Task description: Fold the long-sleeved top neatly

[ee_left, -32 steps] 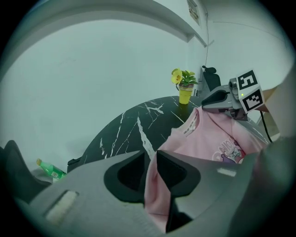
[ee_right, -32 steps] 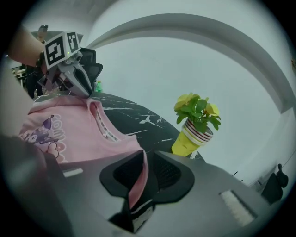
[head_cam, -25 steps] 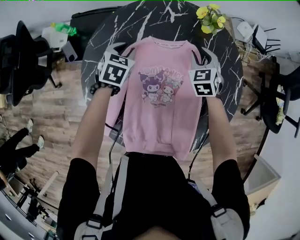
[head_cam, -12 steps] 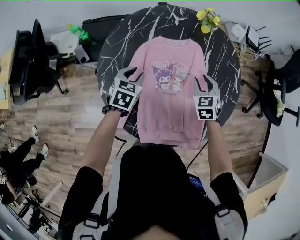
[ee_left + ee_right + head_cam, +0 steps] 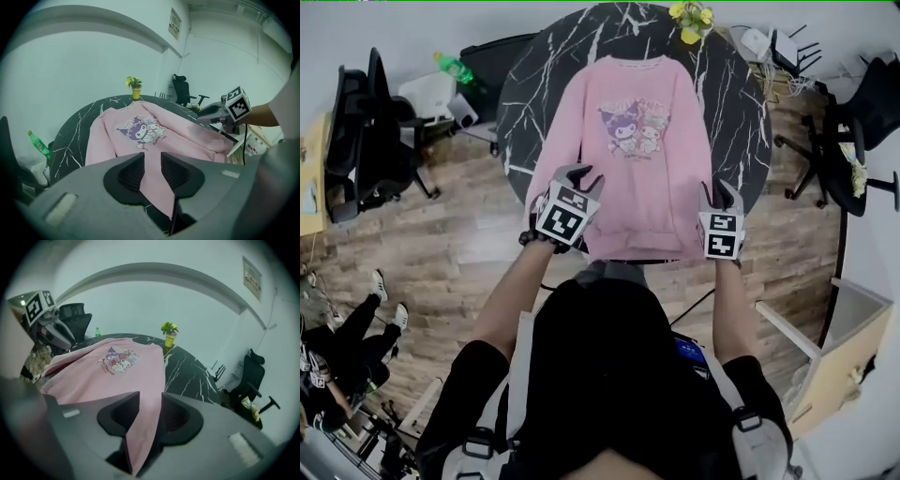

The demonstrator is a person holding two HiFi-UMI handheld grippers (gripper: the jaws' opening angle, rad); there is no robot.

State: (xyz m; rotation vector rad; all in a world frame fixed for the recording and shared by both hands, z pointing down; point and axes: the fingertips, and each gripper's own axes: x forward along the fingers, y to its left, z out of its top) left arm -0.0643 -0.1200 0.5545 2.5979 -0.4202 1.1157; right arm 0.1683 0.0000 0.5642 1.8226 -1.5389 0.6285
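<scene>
A pink long-sleeved top with a cartoon print lies face up on the round black marble table, collar far, hem at the near rim. My left gripper is at the top's left edge near the hem, and pink cloth runs between its narrow jaws. My right gripper is at the right edge near the hem. Its jaws close on the top's side edge, which hangs below them. Each gripper shows in the other's view, the right gripper and the left gripper.
A yellow flower pot stands at the table's far rim. A green bottle and boxes sit at the far left. Black office chairs stand at the left and right. A seated person's legs show at the lower left.
Both grippers came back toward me along the top's sides, from shoulder height to the hem. The hem hangs less over the near rim than before.
</scene>
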